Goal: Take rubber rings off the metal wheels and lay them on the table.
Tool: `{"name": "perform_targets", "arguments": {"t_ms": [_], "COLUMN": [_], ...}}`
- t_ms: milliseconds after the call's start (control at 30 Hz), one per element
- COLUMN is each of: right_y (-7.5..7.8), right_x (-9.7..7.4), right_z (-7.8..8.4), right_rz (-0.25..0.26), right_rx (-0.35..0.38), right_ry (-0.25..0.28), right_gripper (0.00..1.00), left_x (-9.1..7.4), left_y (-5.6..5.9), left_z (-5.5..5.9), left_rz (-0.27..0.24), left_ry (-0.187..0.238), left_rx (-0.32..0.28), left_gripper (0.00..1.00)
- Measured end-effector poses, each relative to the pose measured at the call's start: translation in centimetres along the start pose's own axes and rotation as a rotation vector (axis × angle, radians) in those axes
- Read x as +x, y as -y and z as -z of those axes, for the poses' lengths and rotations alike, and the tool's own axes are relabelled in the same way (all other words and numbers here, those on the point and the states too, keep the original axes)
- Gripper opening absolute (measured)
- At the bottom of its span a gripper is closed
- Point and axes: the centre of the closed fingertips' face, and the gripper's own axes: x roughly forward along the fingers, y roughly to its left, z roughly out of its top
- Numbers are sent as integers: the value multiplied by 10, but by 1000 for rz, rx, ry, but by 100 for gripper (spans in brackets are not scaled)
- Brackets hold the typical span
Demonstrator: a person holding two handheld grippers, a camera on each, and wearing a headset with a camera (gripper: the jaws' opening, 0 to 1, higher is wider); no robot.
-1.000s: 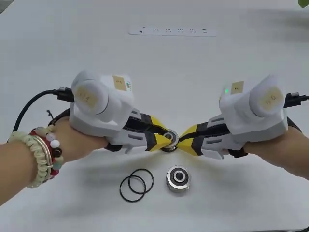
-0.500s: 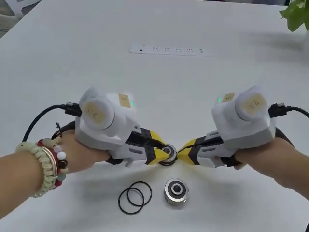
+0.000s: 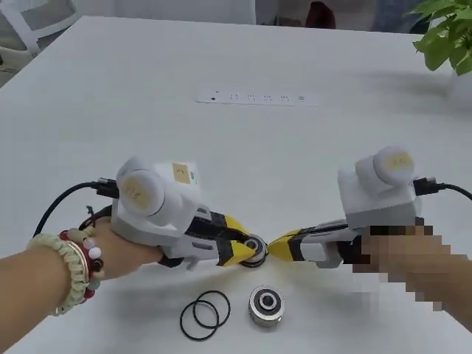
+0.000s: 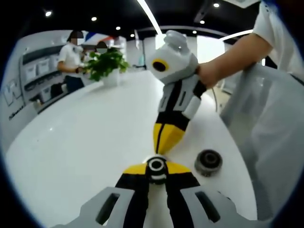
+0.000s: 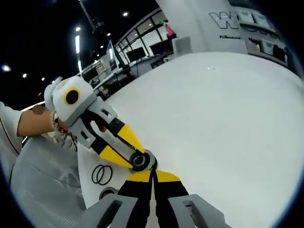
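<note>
My left gripper (image 3: 248,251) is shut on a small metal wheel (image 3: 257,248) held just above the white table (image 3: 221,147); its own view has the wheel (image 4: 156,165) between its yellow tips. My right gripper (image 3: 275,248) meets it tip to tip, jaws shut, its tips (image 5: 153,175) touching the wheel's rim (image 5: 141,160). Whether it pinches a ring there is hidden. Two black rubber rings (image 3: 205,315) lie overlapped on the table in front. A second metal wheel (image 3: 266,304) stands beside them on their right, also seen as the wheel (image 4: 208,162) on the table.
A white power strip (image 3: 257,97) lies at the far middle of the table. A potted plant (image 3: 446,33) stands at the far right corner. The left gripper's black cable (image 3: 59,199) trails off to the left. Two people stand beyond the table's end (image 4: 71,59).
My head has tilted, so the whole picture has shifted. The right gripper has rolled so its white body stands upright and has drawn slightly right; both tips stay at the held wheel.
</note>
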Motion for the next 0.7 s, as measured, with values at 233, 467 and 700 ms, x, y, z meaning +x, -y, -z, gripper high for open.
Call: {"name": "perform_targets", "arguments": {"t_ms": [233, 467, 700], "right_y": [-2, -3, -5], "right_x": [-1, -1, -1], "right_z": [-6, -6, -8], "right_rz": [-10, -7, -17], "right_rx": [44, 42, 68], "right_ry": [45, 49, 54], "right_gripper": [0, 0, 0], "left_x": [0, 0, 0], "left_y": [-1, 0, 0], "left_z": [0, 0, 1], "left_rz": [-14, -9, -9], "left_ry": [13, 14, 17], "left_rx": [0, 12, 12], "left_gripper": [13, 13, 13]}}
